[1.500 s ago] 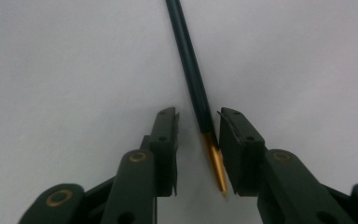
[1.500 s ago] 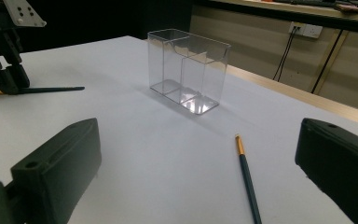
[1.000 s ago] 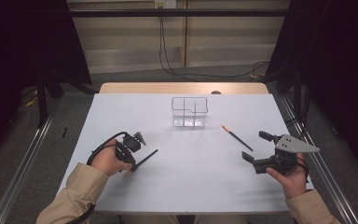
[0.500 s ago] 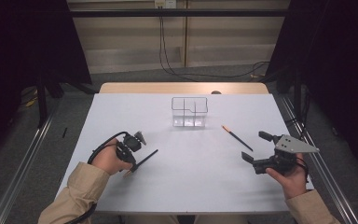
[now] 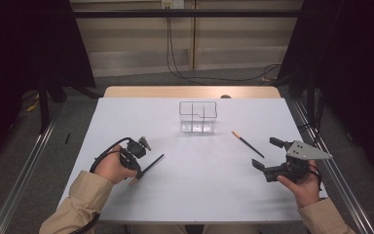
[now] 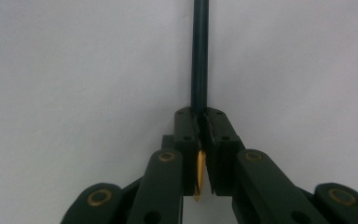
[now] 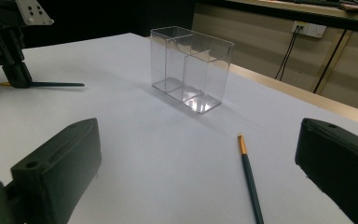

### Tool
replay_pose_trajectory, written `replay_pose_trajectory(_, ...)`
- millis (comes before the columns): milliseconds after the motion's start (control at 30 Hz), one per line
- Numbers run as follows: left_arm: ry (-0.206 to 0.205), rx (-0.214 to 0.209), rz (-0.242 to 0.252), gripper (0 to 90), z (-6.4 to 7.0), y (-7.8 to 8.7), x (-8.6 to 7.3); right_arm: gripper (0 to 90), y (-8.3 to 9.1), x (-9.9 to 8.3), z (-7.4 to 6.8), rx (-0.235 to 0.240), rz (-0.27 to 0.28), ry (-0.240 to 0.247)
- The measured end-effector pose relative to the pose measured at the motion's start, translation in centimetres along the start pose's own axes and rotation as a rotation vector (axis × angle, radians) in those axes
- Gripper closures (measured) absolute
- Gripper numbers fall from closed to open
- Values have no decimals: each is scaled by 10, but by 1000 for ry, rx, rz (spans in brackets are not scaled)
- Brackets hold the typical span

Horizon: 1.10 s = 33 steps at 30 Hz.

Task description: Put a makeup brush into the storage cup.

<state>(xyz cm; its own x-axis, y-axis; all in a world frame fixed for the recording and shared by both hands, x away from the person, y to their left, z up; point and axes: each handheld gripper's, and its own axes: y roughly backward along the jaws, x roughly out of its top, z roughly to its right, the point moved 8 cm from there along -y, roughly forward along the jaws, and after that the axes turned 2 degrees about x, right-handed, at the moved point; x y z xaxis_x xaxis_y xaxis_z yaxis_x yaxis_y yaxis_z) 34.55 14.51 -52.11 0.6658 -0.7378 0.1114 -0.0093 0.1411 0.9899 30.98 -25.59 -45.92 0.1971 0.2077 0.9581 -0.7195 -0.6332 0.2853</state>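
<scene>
left gripper point(image 5: 135, 176) is clamped on a dark paintbrush point(image 6: 199, 56) down on the white table point(image 5: 199, 195), handle sticking out ahead of the jaws. right gripper point(image 5: 268, 156) sits wide apart, second paintbrush point(image 5: 247, 144) lying just in front of it, clear divided organizer box point(image 5: 198, 117) further ahead

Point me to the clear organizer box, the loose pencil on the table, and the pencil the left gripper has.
clear organizer box point(image 5: 197, 117), high view, front wall.
loose pencil point(image 7: 250, 181), right gripper view, mid-shaft.
pencil in the left gripper point(image 6: 199, 56), left gripper view, shaft beyond the shut jaws.

White table point(image 5: 195, 195), clear box point(image 5: 197, 117), dark orange-tipped pencils point(image 5: 247, 144)
</scene>
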Motion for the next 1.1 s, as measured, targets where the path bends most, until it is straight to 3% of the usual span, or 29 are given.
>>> replay_pose_trajectory(467,-19,-45,20,846,7,7,6,0,1,0,1,2,3,0)
replay_pose_trajectory(1100,-108,-70,58,845,24,28,35,0,1,0,0,7,1,1)
